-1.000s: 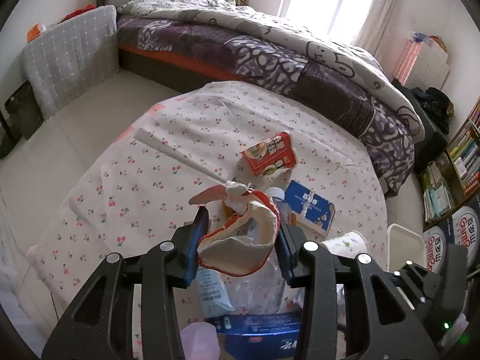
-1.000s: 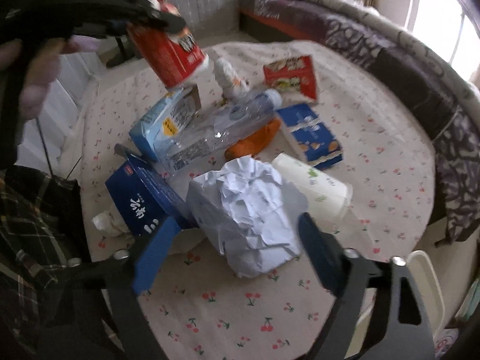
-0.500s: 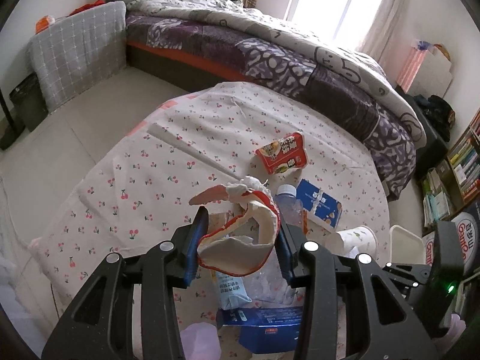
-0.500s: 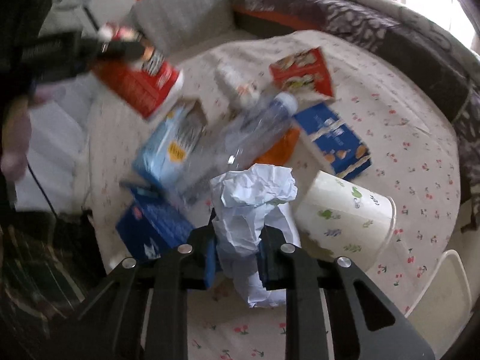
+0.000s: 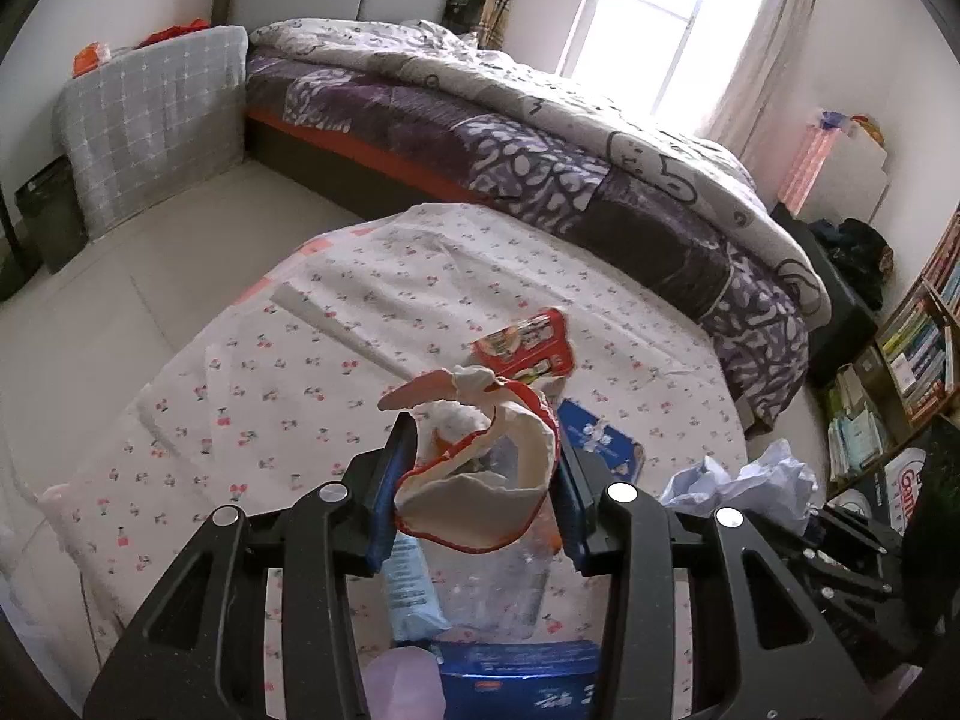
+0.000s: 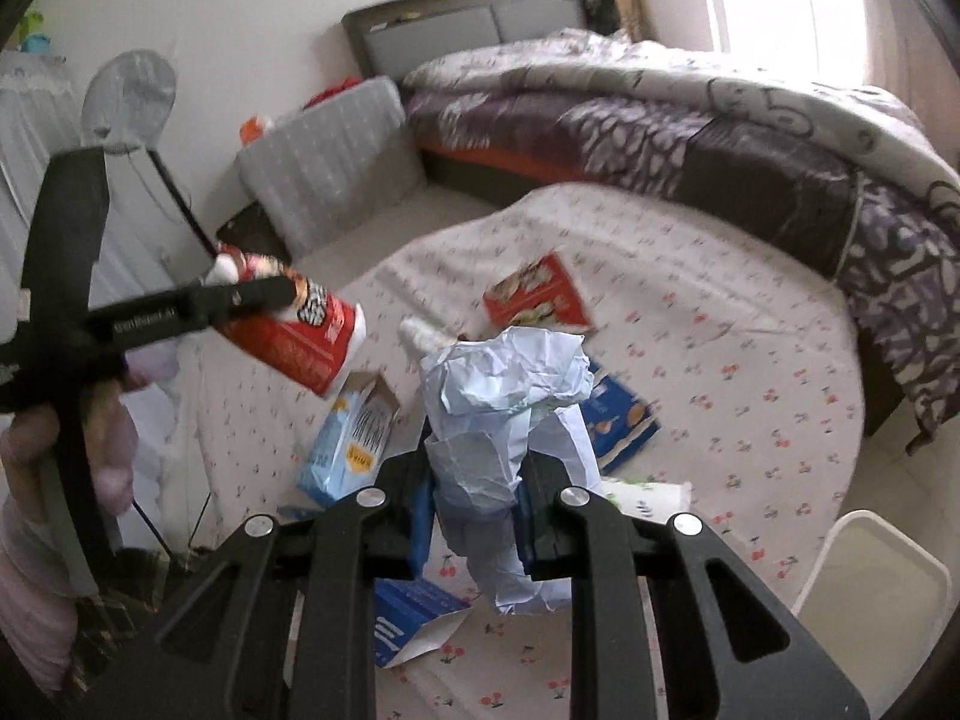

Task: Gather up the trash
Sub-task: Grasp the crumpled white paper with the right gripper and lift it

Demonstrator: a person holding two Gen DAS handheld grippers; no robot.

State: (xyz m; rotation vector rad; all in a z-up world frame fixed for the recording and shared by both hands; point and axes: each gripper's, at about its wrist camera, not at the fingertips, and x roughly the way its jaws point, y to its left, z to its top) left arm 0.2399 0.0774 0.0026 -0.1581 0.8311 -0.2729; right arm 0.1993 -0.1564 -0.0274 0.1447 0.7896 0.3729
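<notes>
My left gripper (image 5: 480,480) is shut on a red and white crushed carton (image 5: 480,480) and holds it above the round table; the carton also shows in the right wrist view (image 6: 294,336). My right gripper (image 6: 474,480) is shut on a crumpled white paper ball (image 6: 504,396), lifted above the table; the paper ball shows at the right of the left wrist view (image 5: 744,480). On the cherry-print tablecloth (image 5: 336,348) lie a red snack box (image 6: 534,294), a blue box (image 6: 618,420), a light blue carton (image 6: 354,444), a clear plastic bottle (image 5: 492,588) and a paper cup (image 6: 648,495).
A white bin (image 6: 876,594) stands by the table at the lower right. A bed with a purple quilt (image 5: 540,138) lies behind the table. A bookshelf (image 5: 900,360) is at the right. An open dark blue box (image 6: 408,624) lies near the table's front edge.
My right gripper closed on the paper ball and lifted it off the table. My left gripper kept the red carton and rose slightly, pulling back from the table.
</notes>
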